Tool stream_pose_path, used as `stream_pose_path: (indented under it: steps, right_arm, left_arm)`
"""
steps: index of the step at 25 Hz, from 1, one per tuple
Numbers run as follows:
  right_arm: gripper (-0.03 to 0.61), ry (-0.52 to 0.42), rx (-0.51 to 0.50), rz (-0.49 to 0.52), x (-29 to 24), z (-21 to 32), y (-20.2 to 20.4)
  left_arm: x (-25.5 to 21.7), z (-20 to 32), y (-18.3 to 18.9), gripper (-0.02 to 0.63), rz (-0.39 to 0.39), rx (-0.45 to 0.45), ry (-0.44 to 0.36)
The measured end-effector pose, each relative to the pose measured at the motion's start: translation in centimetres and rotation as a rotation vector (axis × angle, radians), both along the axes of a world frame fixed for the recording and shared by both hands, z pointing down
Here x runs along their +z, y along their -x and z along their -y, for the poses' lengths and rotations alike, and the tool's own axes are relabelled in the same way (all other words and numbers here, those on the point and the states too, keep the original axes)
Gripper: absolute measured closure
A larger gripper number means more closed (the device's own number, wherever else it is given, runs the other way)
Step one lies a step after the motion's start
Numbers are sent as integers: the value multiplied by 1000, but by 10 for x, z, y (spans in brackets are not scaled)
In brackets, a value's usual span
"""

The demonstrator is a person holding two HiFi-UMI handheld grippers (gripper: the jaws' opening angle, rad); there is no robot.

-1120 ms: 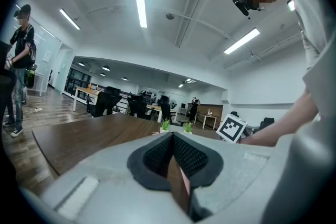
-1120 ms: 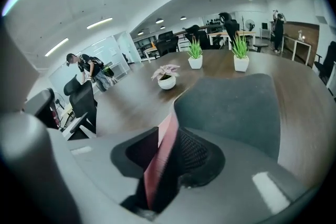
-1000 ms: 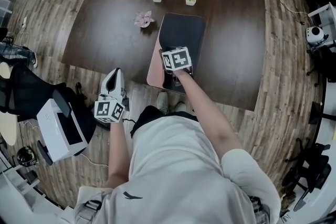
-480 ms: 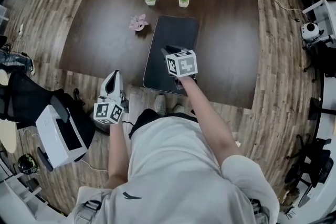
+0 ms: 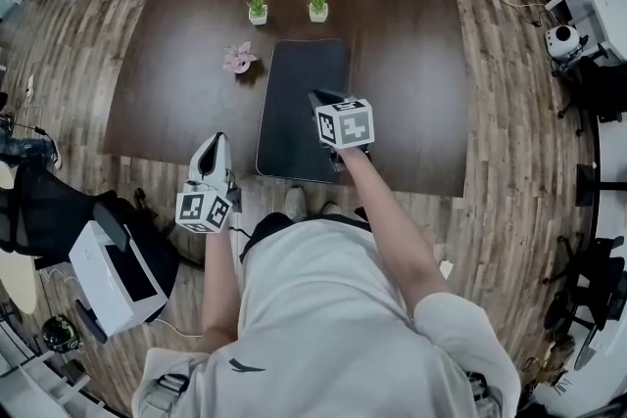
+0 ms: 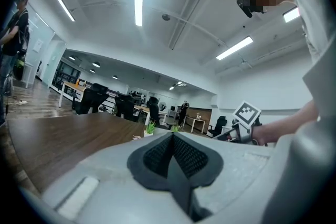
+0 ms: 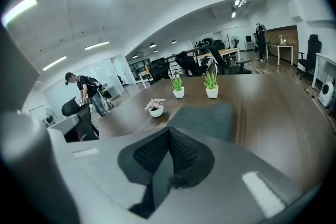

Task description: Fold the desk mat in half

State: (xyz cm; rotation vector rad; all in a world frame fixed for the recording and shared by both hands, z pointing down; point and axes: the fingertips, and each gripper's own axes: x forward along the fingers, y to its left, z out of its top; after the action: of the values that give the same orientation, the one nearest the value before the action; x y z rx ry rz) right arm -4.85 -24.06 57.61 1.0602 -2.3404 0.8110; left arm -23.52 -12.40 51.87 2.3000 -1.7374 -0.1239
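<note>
Seeing jaws needs the gripper views: left gripper (image 6: 172, 139) jaws meet empty; right gripper (image 7: 169, 136) jaws just closed empty above the flat black rectangular desk mat (image 5: 294, 103).

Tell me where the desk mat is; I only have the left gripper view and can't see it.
Observer: The desk mat lies flat and unfolded on the table, dark side up.
Operator: Report the other gripper's jaws.
Observer: The right gripper has just been closing its jaws; they stand together, empty, above the mat.
Operator: Name what borders the mat.
Observer: A pink plant sits by its far left corner; two green plants stand beyond its far edge.
</note>
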Motion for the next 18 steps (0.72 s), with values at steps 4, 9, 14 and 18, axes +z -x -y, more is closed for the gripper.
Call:
stream_pose_path:
  steps: [4, 9, 14, 18]
  right_arm:
    - [578, 10, -22, 2, 0, -3, -1]
    - [578, -3, -22, 4, -4, -4, -4]
    - [578, -97, -19, 39, -28, -6, -10]
    - [578, -276, -20, 112, -75, -7, -21]
  left_arm:
    - [-1, 2, -5, 611, -1, 9, -4]
    - [-3, 0, -5, 611, 2, 4, -10]
    - [-2, -3, -7, 611, 2, 2, -10]
    - [-2, -4, -12, 611, 1, 6, -9]
